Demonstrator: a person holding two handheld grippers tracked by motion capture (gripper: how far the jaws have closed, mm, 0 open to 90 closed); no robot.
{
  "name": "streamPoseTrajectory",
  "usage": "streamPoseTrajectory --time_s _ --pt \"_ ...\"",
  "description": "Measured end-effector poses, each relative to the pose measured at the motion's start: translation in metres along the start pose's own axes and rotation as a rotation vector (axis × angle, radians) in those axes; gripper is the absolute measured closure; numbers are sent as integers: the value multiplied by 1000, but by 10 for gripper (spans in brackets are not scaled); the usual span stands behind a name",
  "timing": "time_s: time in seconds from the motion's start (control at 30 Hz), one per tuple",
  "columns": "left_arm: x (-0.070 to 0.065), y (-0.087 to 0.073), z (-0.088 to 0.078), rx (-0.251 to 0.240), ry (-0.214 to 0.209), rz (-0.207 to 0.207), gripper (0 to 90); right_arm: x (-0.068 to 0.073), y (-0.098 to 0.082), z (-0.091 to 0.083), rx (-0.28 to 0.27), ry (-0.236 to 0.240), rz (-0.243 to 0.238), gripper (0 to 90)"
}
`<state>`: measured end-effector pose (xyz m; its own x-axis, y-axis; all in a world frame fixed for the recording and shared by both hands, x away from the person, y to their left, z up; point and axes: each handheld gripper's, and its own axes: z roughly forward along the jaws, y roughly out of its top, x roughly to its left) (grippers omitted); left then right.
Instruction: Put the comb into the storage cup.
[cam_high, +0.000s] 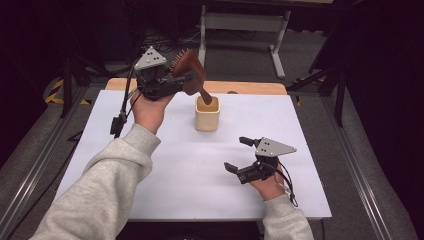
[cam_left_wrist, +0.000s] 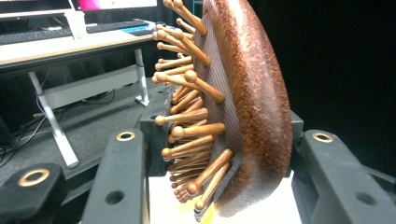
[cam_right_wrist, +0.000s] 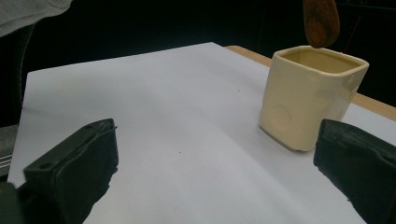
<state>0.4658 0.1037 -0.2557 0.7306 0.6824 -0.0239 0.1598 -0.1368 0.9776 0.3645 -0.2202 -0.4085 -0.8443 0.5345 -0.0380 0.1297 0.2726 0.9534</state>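
- Left hand-held gripper (cam_high: 186, 76), raised over the far left of the tabletop (cam_high: 165, 165): clamped on the head of a wooden paddle hairbrush (cam_high: 190, 67), bristles on one jaw, back on the other.
- Hairbrush (cam_left_wrist: 243, 112): probably light and stiff; polished back likely slippery, peg bristles (cam_left_wrist: 187, 116) on a cushion likely springy, so grip across the head may shift. Rim of the head or neck of the handle looks the firmer hold.
- Handle tip (cam_right_wrist: 320, 21) just at the mouth of the cream ceramic cup (cam_high: 207, 114); cup probably fragile, tippable if knocked.
- Right hand-held gripper (cam_high: 239, 155): jaws spread wide, holding nothing, low near the front right.
- Hard to judge: whether tip is inside the cup; cup's interior hidden.
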Motion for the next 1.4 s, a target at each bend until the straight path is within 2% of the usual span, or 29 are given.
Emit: streamPoseTrajectory --time_s 0.4,0.53,1.03,1.17,1.4 --pt "3 -7 15 24 27 -15 546 0 0 -2 -7 1 0 5" --pt "7 -11 23 48 45 -16 545 0 0 -2 -9 0 0 5" --pt "16 -29 51 136 56 -86 541 0 0 -3 -14 15 3 6" --pt "19 -35 56 155 61 -119 540 -1 0 -3 -15 16 3 6" --pt "20 -41 64 199 64 -135 536 -1 0 -2 -8 27 4 6"
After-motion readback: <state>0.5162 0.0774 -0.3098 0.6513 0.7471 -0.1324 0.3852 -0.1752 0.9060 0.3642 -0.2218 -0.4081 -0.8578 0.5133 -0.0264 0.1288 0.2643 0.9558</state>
